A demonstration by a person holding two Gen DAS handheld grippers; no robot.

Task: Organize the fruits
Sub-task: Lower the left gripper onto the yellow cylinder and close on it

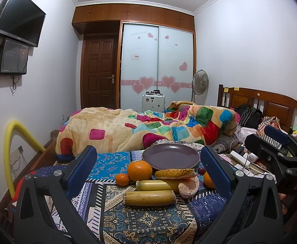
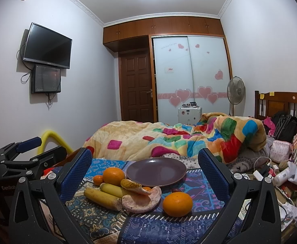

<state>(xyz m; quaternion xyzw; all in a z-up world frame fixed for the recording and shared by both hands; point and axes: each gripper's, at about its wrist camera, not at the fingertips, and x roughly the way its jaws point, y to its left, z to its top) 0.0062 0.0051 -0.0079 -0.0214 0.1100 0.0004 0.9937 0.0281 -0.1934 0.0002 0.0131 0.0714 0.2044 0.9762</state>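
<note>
An empty purple plate point(image 1: 170, 158) point(image 2: 156, 170) sits on a patterned cloth. In front of it lie a large orange point(image 1: 139, 170) point(image 2: 113, 175), a small tangerine point(image 1: 122, 179) point(image 2: 98, 179), two yellow sugarcane pieces point(image 1: 149, 198) point(image 2: 102, 198), pomelo peel pieces point(image 1: 189, 187) point(image 2: 142, 201), another orange point(image 1: 208, 181) point(image 2: 177, 204) and a small dark fruit point(image 1: 202, 170) point(image 2: 176, 190). My left gripper point(image 1: 148, 174) is open and empty, just short of the fruit. My right gripper point(image 2: 146, 179) is open and empty, to the right of the left one.
The patterned cloth point(image 1: 148, 223) covers the surface. Behind it is a bed with a colourful quilt point(image 1: 148, 126). Clutter with cables and a power strip point(image 2: 270, 172) lies to the right. A yellow foam tube point(image 1: 12, 142) stands at the left.
</note>
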